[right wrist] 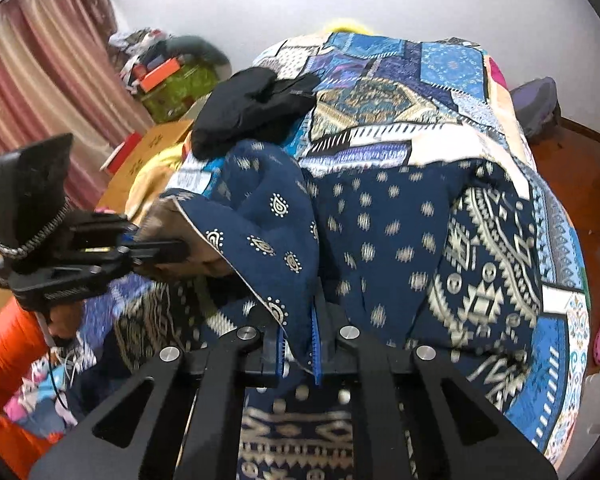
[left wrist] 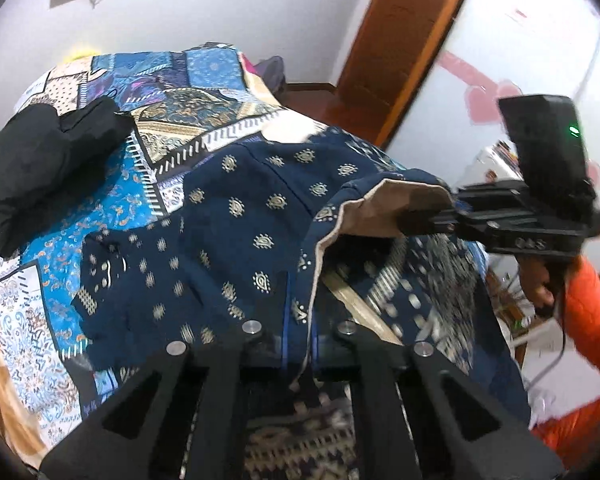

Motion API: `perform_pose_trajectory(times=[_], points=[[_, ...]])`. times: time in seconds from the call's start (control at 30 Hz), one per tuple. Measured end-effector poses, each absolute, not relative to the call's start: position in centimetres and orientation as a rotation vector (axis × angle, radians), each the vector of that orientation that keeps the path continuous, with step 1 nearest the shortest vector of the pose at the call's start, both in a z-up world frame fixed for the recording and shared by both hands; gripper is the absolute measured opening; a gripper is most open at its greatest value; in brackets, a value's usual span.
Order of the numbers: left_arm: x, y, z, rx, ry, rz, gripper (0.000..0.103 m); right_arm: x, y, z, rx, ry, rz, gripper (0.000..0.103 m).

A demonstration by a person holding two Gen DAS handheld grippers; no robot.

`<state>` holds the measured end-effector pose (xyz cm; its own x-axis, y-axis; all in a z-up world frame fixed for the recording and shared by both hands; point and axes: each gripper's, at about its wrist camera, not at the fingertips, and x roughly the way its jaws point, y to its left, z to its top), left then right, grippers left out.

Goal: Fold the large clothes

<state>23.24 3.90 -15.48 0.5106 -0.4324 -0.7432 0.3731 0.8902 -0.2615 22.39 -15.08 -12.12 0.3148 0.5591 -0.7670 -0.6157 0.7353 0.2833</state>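
With the left tongs (left wrist: 300, 354) and right tongs (right wrist: 298, 354) each clenched on an edge of the navy printed garment (left wrist: 236, 216), lifted over the bed (left wrist: 112, 200), uneven pulling could slip an edge free and skew the fold.

A patchwork bedspread (right wrist: 400, 92) in blue, cream and gold covers the bed. A black bundle of cloth (left wrist: 48, 164) lies near the bed's far left corner. Beyond that corner stand a pink curtain (right wrist: 40, 76), a green box (right wrist: 180, 88) and an orange box (right wrist: 160, 73). A wooden door (left wrist: 408, 40) stands past the right edge.
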Motion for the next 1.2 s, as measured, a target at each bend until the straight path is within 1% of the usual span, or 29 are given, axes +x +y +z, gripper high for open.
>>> perform_pose_trajectory(times=[0.17,0.23,0.33,0.37,0.4,0.47,0.5,0.53,0.57,0.6,0.63,0.8,1.0,1.1,1.2], points=[[20.9,3.8,-17.2,-0.057,0.982,-0.495,0.006,21.0,-16.1,-13.4,-0.081,1.021,0.762,0.009],[20.2,3.6,-18.3,-0.038,1.015,-0.5,0.006,20.7,-16.2,-14.1,-0.094,1.043,0.752,0.012],[19.4,3.3,-19.8,-0.015,1.049,-0.477,0.008,20.5,-16.3,-14.9,-0.107,1.074,0.727,0.013],[19.1,3.3,-20.1,-0.01,1.055,-0.471,0.012,20.5,-16.3,-15.1,-0.113,1.087,0.722,0.014],[18.9,3.3,-20.4,-0.01,1.056,-0.467,0.014,20.4,-16.3,-15.1,-0.118,1.096,0.716,0.014],[18.4,3.5,-20.6,-0.017,1.049,-0.455,0.023,20.3,-16.4,-15.0,-0.124,1.106,0.715,0.017],[18.1,3.8,-20.5,-0.026,1.045,-0.447,0.026,20.3,-16.4,-14.9,-0.125,1.115,0.716,0.021],[17.9,4.0,-20.5,-0.034,1.04,-0.44,0.033,20.2,-16.5,-14.8,-0.123,1.122,0.718,0.024],[17.6,4.3,-20.3,-0.041,1.033,-0.428,0.042,20.1,-16.7,-14.6,-0.117,1.13,0.723,0.03],[17.3,4.7,-20.0,-0.043,1.024,-0.408,0.046,20.0,-16.8,-14.5,-0.112,1.132,0.727,0.034],[17.0,5.1,-19.7,-0.045,1.014,-0.397,0.048,19.8,-17.0,-14.3,-0.111,1.13,0.732,0.034],[15.9,7.1,-17.7,-0.067,0.969,-0.363,0.049,18.6,-18.0,-13.2,-0.124,1.106,0.733,0.035],[15.8,10.3,-14.0,-0.06,0.854,-0.227,0.049,19.1,-19.9,-10.5,-0.089,1.047,0.719,0.036],[16.9,12.0,-13.0,-0.079,0.808,-0.149,0.058,20.6,-20.7,-9.1,-0.061,1.002,0.663,0.036],[18.8,14.8,-13.6,-0.152,0.81,-0.075,0.06,22.6,-21.5,-8.7,-0.009,0.98,0.614,0.036]])
